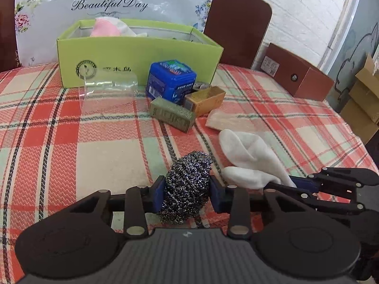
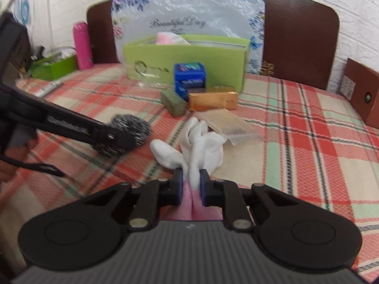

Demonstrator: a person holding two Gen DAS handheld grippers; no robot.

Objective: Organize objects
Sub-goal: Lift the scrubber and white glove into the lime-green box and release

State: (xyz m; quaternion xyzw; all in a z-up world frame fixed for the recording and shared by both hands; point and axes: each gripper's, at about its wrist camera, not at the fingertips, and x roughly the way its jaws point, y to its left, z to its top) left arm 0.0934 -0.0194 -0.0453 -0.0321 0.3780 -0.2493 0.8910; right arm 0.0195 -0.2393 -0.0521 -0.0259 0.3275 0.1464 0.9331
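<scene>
You have one steel wool scourer (image 1: 187,187), one white sock (image 2: 201,146), and one pink-and-white cloth (image 1: 106,27) poking from the single green box (image 1: 139,58). Count three small cartons: one blue (image 1: 170,80), one olive (image 1: 171,114), one orange (image 1: 206,99). Add one flat tan packet (image 1: 225,120), one pink flask (image 2: 81,46), two grippers (image 1: 187,197) (image 2: 190,187).

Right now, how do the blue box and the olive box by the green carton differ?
The blue box stands upright right against the green carton; the olive box lies flat on its long side, nearer the cameras. The blue box is glossy and squat with a printed lid; the olive box is dull, slim and long. Both rest on the plaid cloth.
</scene>
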